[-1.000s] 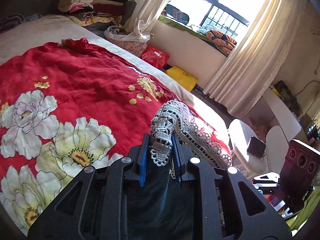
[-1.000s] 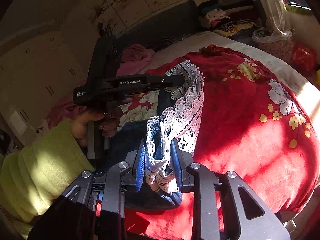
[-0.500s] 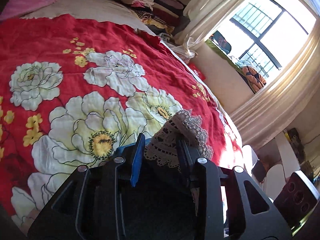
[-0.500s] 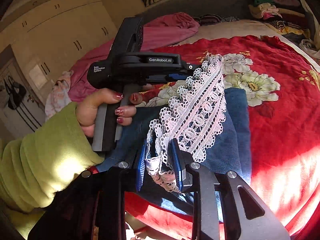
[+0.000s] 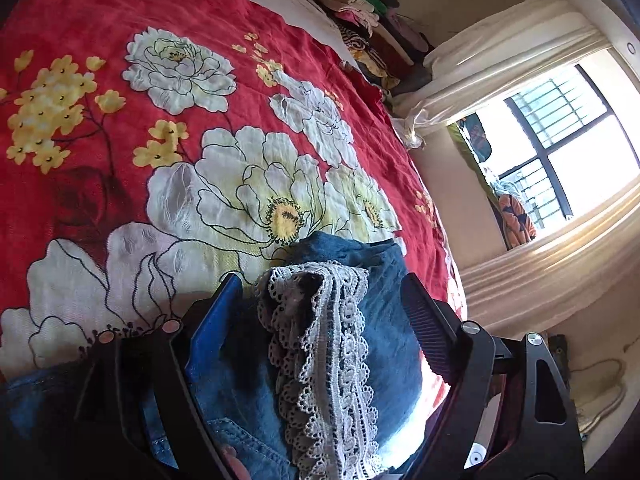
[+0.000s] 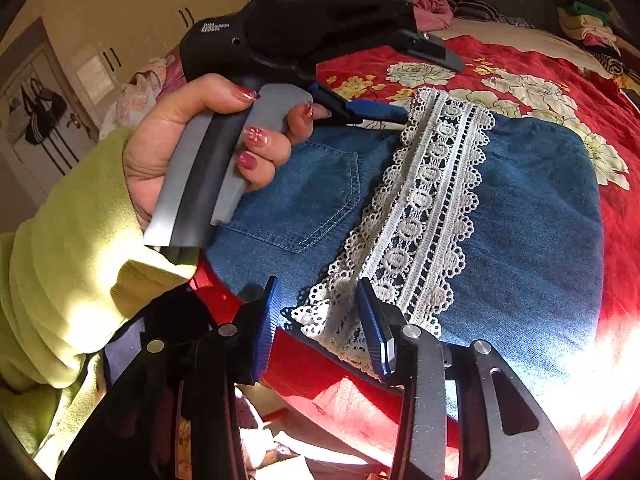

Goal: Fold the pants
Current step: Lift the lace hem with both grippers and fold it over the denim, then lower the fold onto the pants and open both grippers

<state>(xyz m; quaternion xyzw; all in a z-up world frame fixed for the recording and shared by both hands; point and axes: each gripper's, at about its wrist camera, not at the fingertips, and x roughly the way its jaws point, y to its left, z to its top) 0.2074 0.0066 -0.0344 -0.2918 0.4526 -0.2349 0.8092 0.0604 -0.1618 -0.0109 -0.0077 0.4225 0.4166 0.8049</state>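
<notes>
Blue denim pants (image 6: 532, 208) lie folded on the red flowered bedspread (image 6: 528, 60), back pocket up. Their white lace hem (image 6: 432, 192) lies as a band across the denim. My right gripper (image 6: 318, 282) sits at the near end of the lace. Its jaws are opening, the lace edge lies loose between them, and the left pad is clear of it. My left gripper (image 6: 416, 84), held by a hand (image 6: 180, 140) in a lime-green sleeve, sits at the far end of the band. In the left wrist view the left gripper (image 5: 320, 280) is opening wide, with lace (image 5: 320, 320) and denim (image 5: 380, 320) lying unpinched between its fingers.
The bedspread (image 5: 120, 160) stretches beyond the pants. A stack of folded clothes (image 5: 360, 4) sits at the bed's far corner beside a curtained window (image 5: 560, 140). Pink bedding (image 6: 428, 8) and a wardrobe (image 6: 140, 0) lie behind. The bed's near edge runs just under my right gripper.
Both grippers carried the lace hem down onto the denim. Their jaws, shut on the lace before, now stand apart and the lace lies loose on the pants.
</notes>
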